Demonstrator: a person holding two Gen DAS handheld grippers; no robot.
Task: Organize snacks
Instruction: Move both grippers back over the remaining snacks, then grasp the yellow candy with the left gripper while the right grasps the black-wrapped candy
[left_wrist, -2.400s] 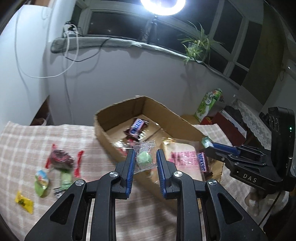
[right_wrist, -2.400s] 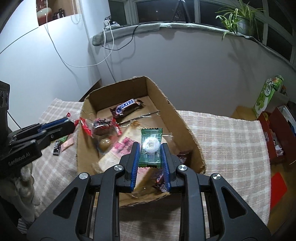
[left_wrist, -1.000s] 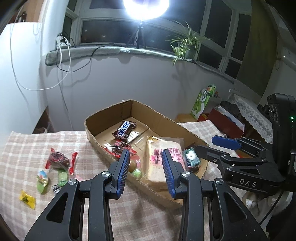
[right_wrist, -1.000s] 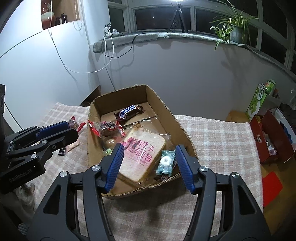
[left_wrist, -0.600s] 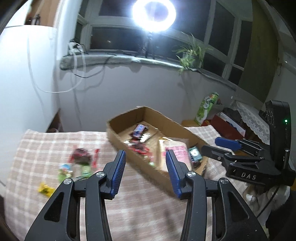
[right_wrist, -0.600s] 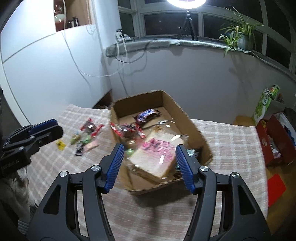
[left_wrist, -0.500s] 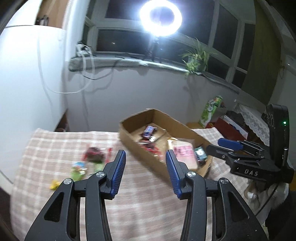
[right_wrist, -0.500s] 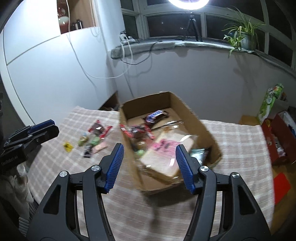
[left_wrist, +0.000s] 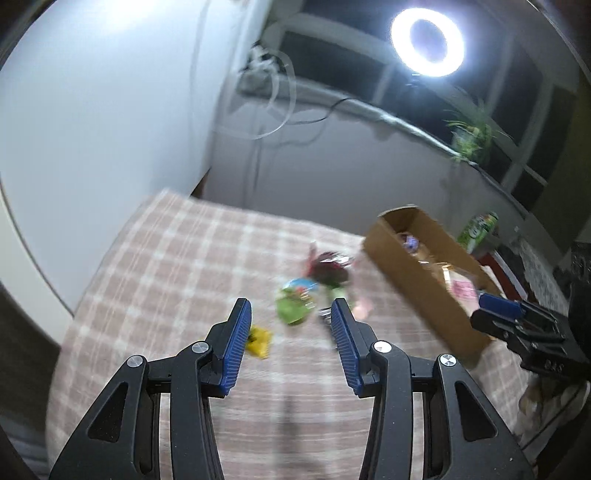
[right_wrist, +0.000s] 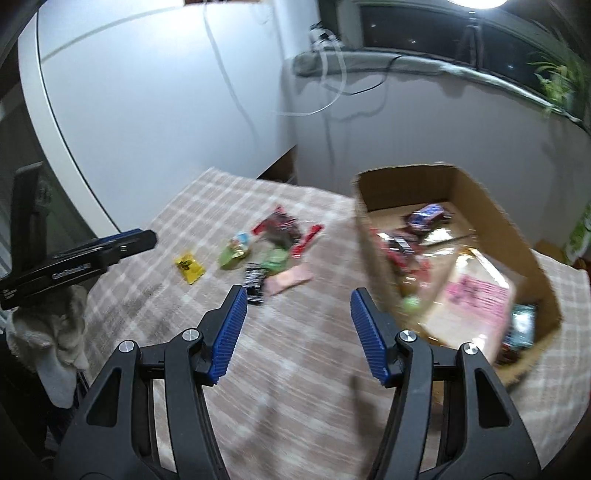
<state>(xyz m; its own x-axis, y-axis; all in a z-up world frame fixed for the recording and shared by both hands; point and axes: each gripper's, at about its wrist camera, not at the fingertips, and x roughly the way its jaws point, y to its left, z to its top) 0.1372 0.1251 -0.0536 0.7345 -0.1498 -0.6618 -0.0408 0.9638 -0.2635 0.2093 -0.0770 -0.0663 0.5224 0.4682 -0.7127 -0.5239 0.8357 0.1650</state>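
A cardboard box (right_wrist: 502, 225) on the checked tablecloth holds a Snickers bar (right_wrist: 424, 216), a bread pack (right_wrist: 469, 302) and other sweets; it also shows in the left wrist view (left_wrist: 421, 273). Loose snacks lie left of it: a red-wrapped one (right_wrist: 280, 229), a green pack (left_wrist: 293, 304), a yellow packet (right_wrist: 189, 266) and a black packet (right_wrist: 255, 280). My left gripper (left_wrist: 290, 328) is open and empty above the loose snacks. My right gripper (right_wrist: 295, 317) is open and empty, between the loose snacks and the box.
A white wall and cabinet stand to the left. A ring light (left_wrist: 426, 40) and a plant (left_wrist: 469, 129) are by the window. A green carton (left_wrist: 476, 230) stands behind the box. The tablecloth (right_wrist: 295, 387) reaches the near edge.
Both grippers let go of their sweets into the box, opened, and swung left towards the loose snacks. The box now sits at the right of both views.
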